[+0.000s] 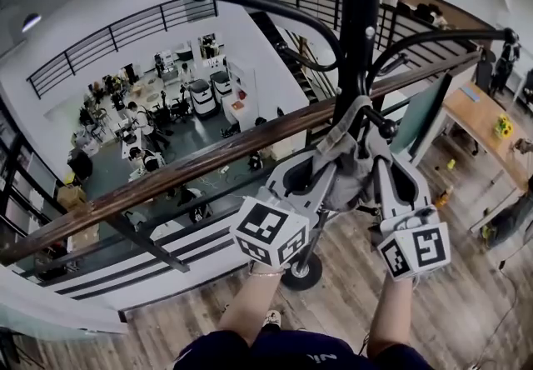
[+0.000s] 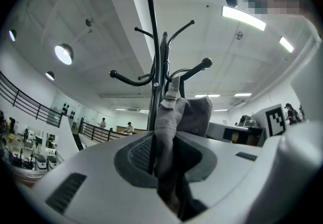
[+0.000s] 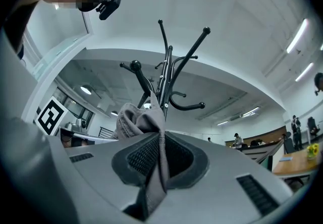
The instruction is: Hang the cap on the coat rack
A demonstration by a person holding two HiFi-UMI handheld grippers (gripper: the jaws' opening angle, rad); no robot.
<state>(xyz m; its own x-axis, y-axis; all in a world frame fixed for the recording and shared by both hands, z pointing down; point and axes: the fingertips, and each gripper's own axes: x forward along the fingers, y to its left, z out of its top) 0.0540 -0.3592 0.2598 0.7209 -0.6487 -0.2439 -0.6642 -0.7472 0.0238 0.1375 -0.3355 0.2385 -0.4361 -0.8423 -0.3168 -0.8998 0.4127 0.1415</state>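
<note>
A grey cap point(image 1: 350, 162) hangs bunched between my two grippers, right in front of the black coat rack pole point(image 1: 360, 35). The left gripper point(image 1: 327, 162) is shut on the cap's left side and the right gripper point(image 1: 379, 156) on its right side. The rack's curved hooks point(image 1: 250, 0) spread out above the cap. In the left gripper view the cap point(image 2: 184, 114), its strap buckle uppermost, is pinched in the left gripper point(image 2: 164, 155) below the rack point(image 2: 153, 56). The right gripper view has the cap fabric point(image 3: 137, 119) clamped in the right gripper point(image 3: 160, 160) under the rack point(image 3: 166, 74).
A wooden handrail point(image 1: 166, 178) on a black railing runs across just behind the rack, with an open floor of people and equipment far below. The rack's round base point(image 1: 301, 272) stands on the wood floor. A wooden table point(image 1: 479, 114) is at the right.
</note>
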